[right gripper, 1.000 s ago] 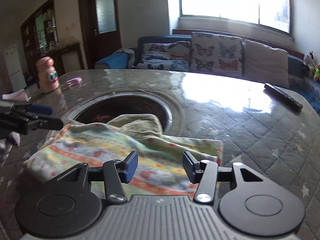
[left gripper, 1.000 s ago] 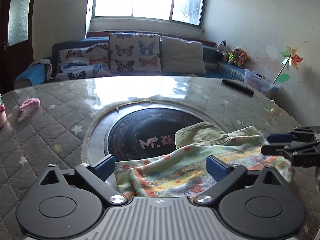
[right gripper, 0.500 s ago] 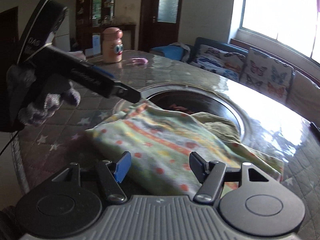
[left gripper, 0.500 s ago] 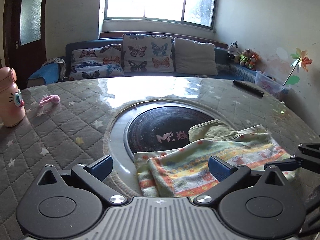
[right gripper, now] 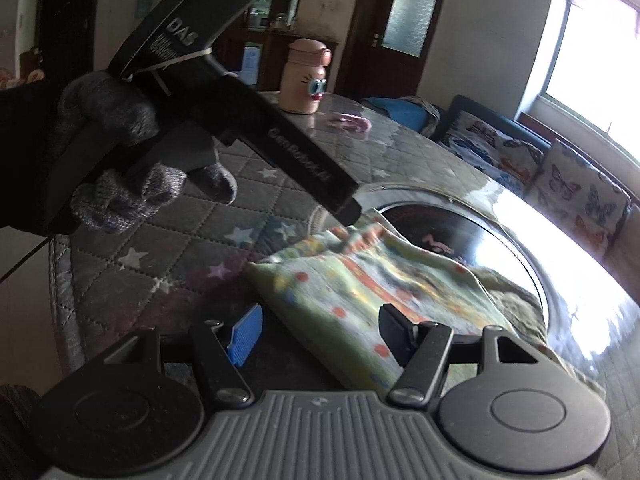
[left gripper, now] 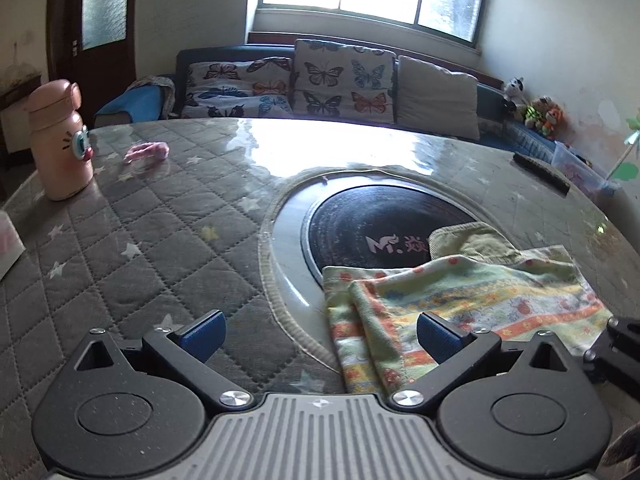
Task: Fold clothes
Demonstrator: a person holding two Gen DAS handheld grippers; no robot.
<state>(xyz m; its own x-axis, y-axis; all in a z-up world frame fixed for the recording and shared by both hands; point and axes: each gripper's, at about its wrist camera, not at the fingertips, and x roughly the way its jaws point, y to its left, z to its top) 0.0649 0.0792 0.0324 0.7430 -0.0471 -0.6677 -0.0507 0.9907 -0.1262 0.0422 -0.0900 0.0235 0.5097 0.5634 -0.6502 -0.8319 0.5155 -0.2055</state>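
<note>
A: Big stuff first. Round table (left gripper: 168,248) with a quilted grey cover, dark round plate (left gripper: 372,220) sunk in its middle.

B: And the garment?

A: Striped, dotted cloth (left gripper: 460,304) lies folded on the table, its far edge over the plate's rim. An olive piece (left gripper: 472,242) pokes out from under it.

B: Grippers?

A: Left gripper (left gripper: 320,332) hovers low at the cloth's near-left corner, jaws spread wide, nothing between the pads. Right gripper (right gripper: 316,332) also released; the cloth's edge sits between its fingers, pads not pressing.

B: Hands?

A: Gloved left hand (right gripper: 132,160) around its gripper's handle, seen from the right wrist.

B: Small things?

A: Pink bottle (left gripper: 60,140) far left, standing upright. Black remote (left gripper: 540,172) far right. Small pink scrap (left gripper: 146,150) near the bottle.
</note>
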